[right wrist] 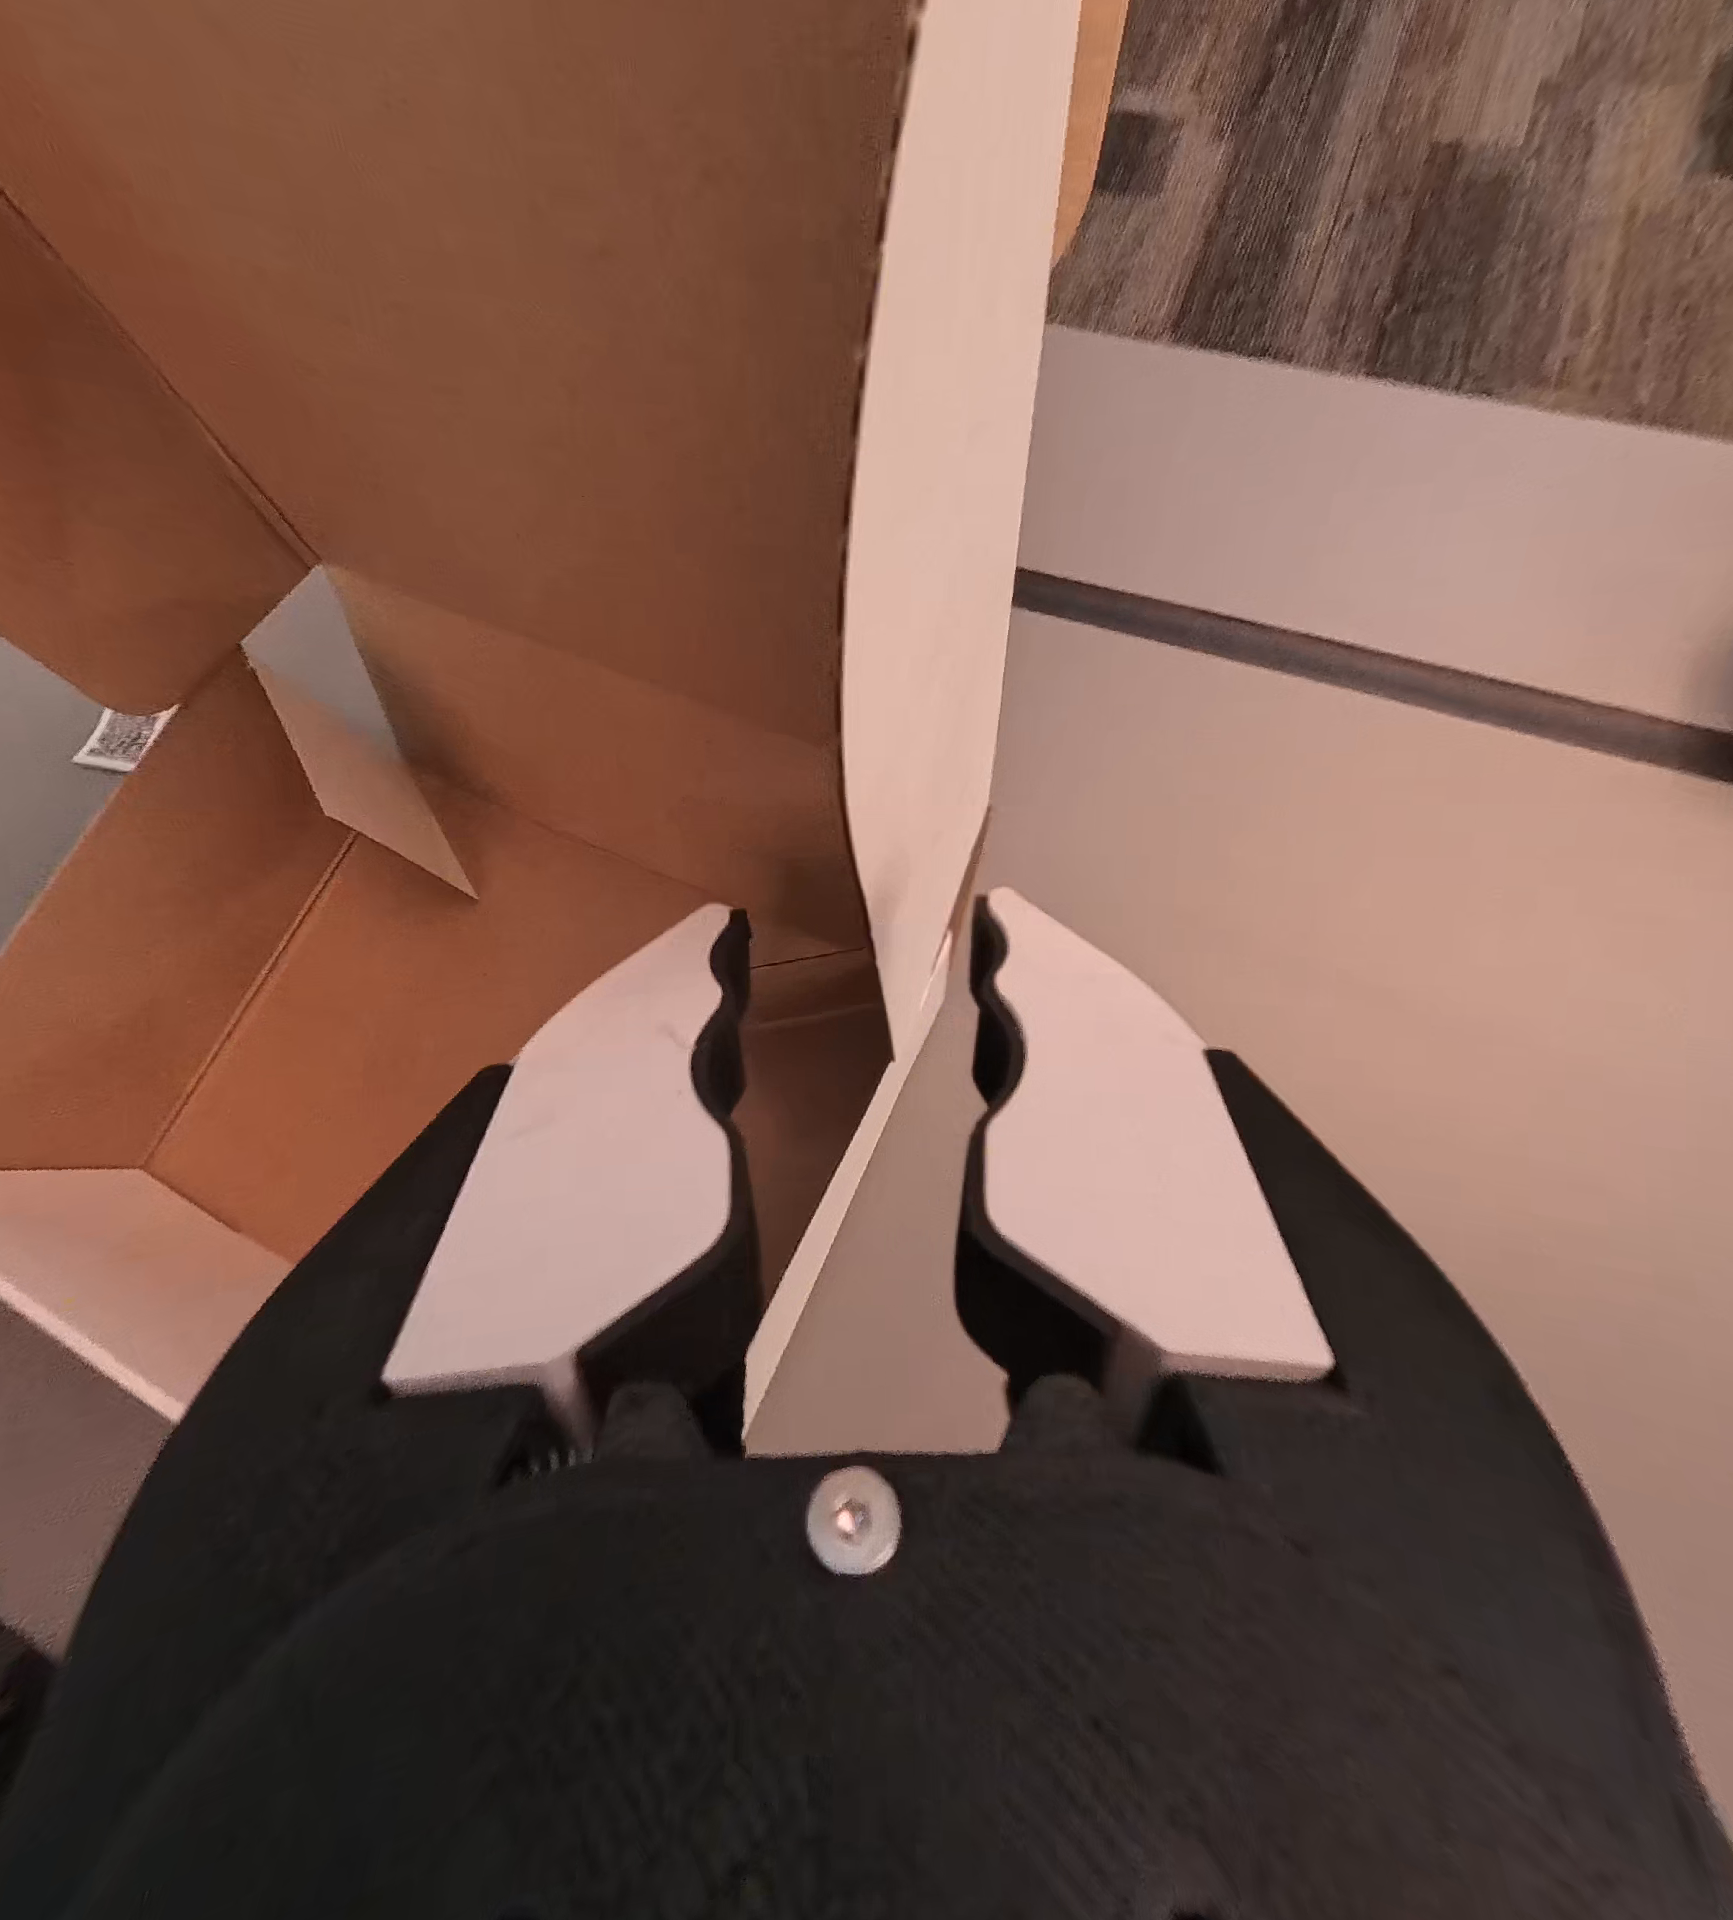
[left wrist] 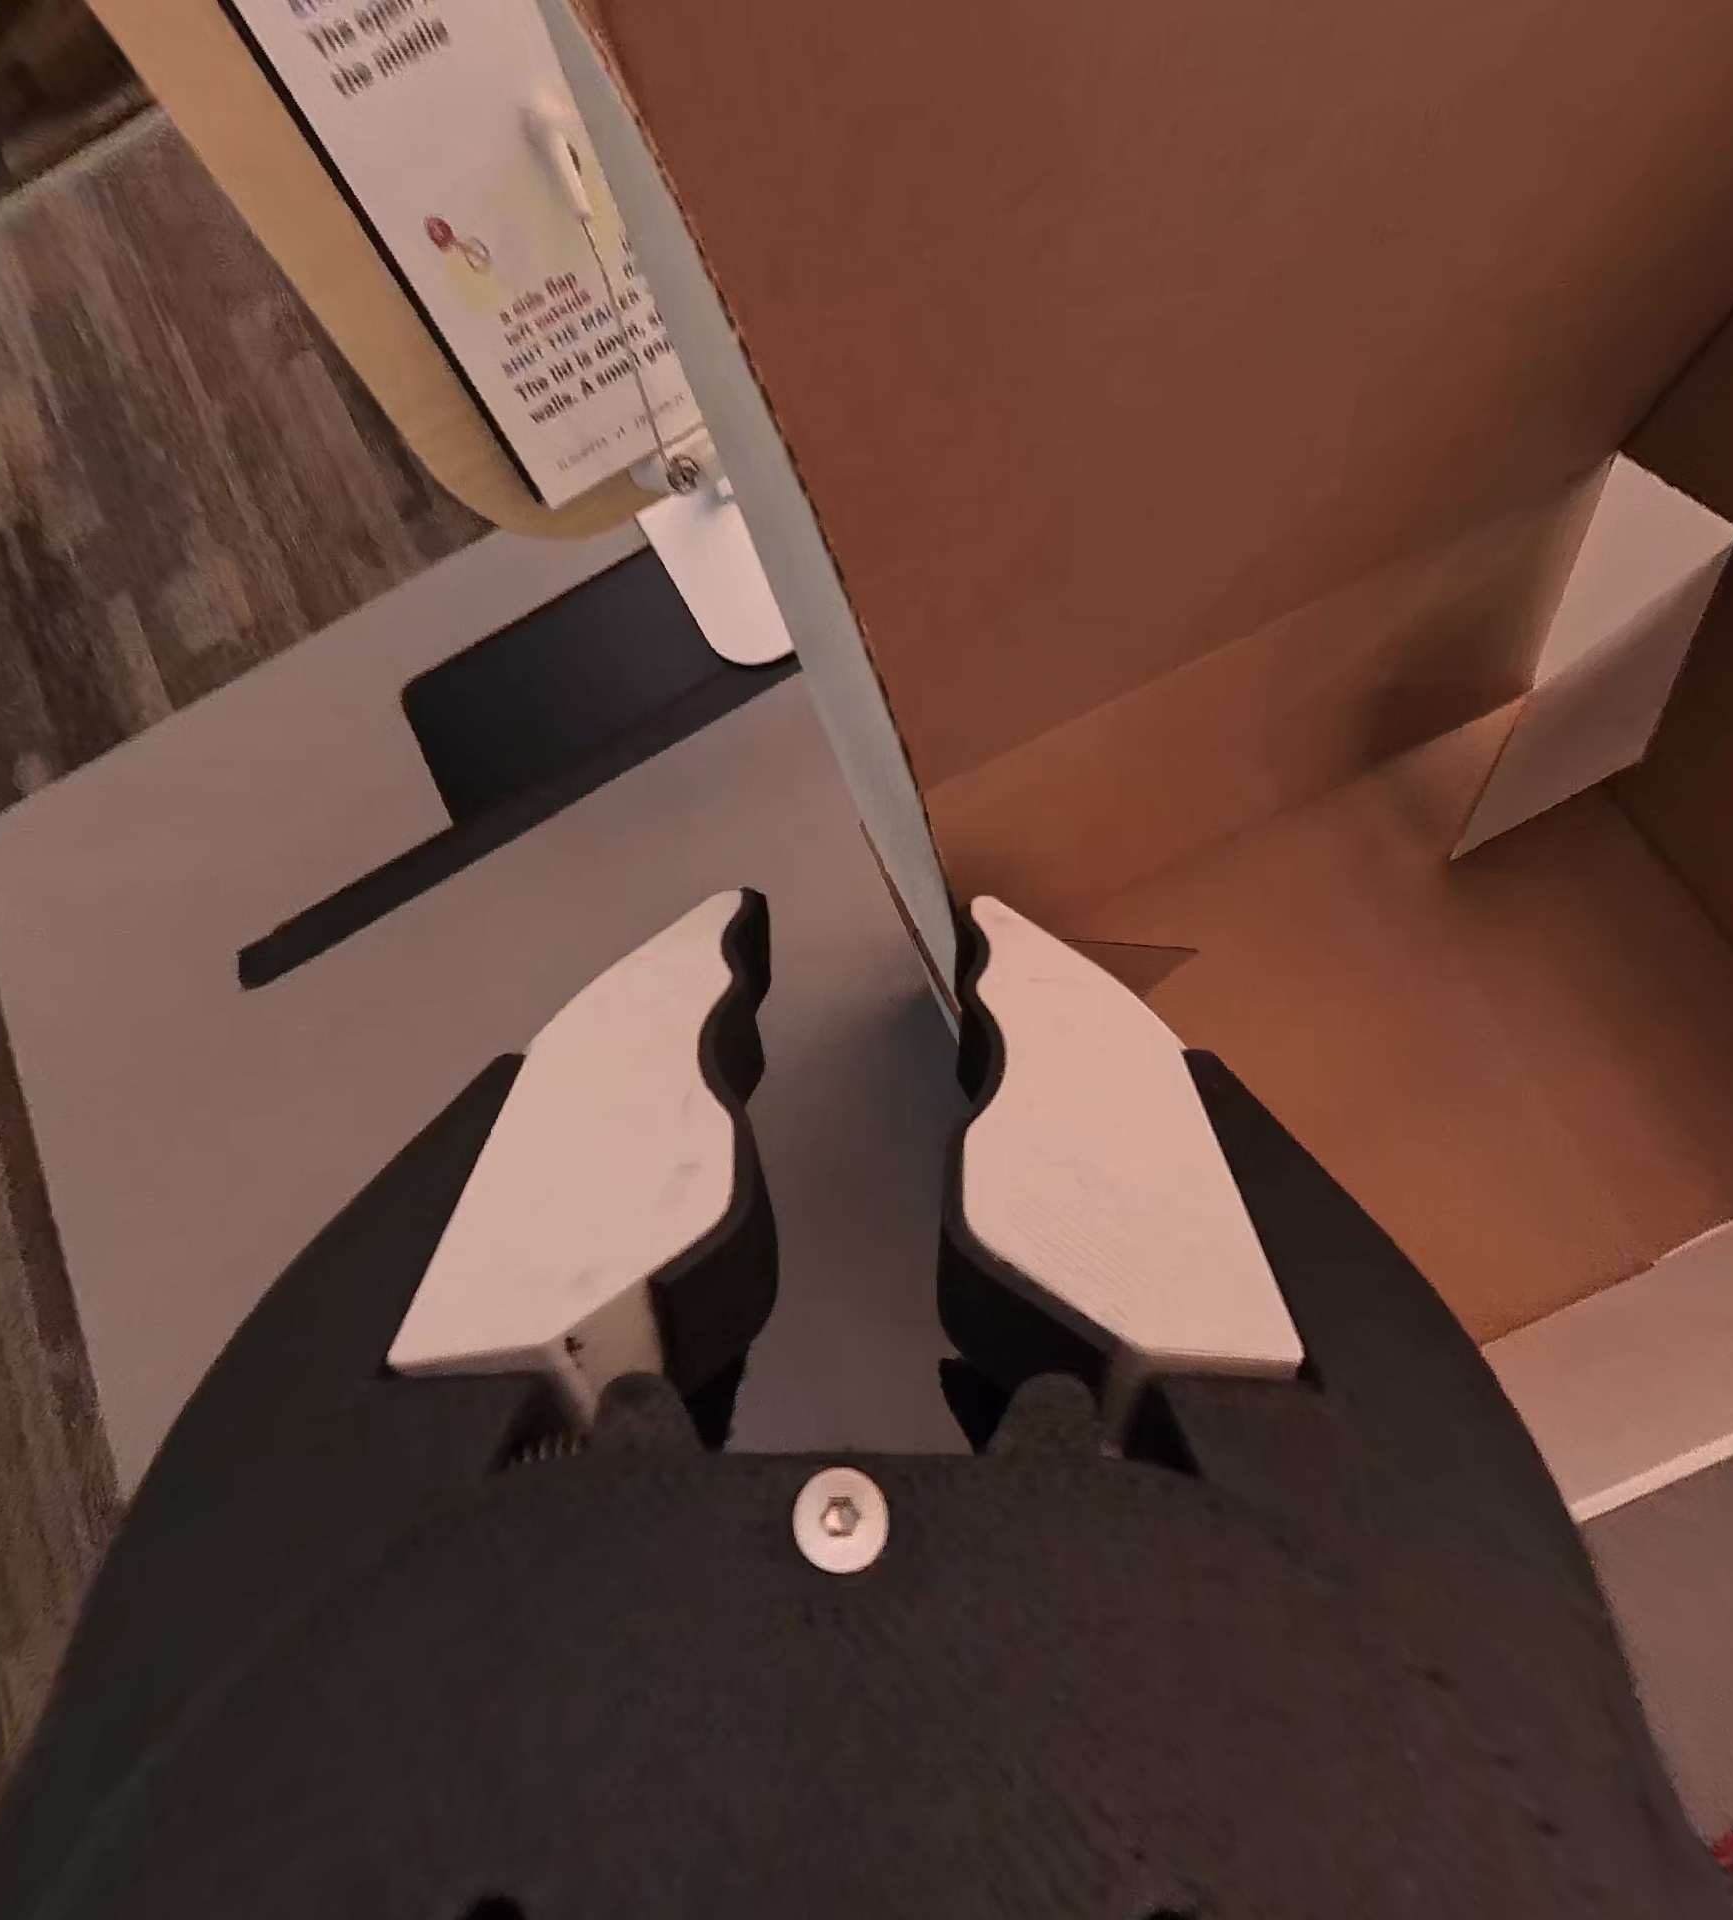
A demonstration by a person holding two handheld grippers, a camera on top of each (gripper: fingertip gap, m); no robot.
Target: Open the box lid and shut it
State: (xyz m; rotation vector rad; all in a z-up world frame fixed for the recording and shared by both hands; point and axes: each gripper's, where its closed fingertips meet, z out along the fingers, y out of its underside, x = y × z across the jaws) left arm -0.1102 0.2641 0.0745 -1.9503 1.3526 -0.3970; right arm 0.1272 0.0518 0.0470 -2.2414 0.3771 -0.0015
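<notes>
The cardboard box (left wrist: 1464, 1039) lies open on the table, brown inside and white outside. Its lid (left wrist: 1153, 416) stands upright at the back. In the left wrist view, the lid's left side flap (left wrist: 841, 665) rises edge-on, and its lower end sits just beside my left gripper's right finger. My left gripper (left wrist: 862, 956) is open and holds nothing. In the right wrist view, my right gripper (right wrist: 857, 935) is open. It straddles the box's right wall (right wrist: 872, 1247), with the lid's right side flap (right wrist: 945, 520) rising between the jaws, gaps on both sides.
A white table (left wrist: 218, 987) with a black slot (left wrist: 571, 717) bears the box. An instruction card on a wooden board (left wrist: 467, 260) stands behind the left flap. A dark groove (right wrist: 1413, 675) crosses the table on the right. Grey carpet (right wrist: 1464, 187) lies beyond.
</notes>
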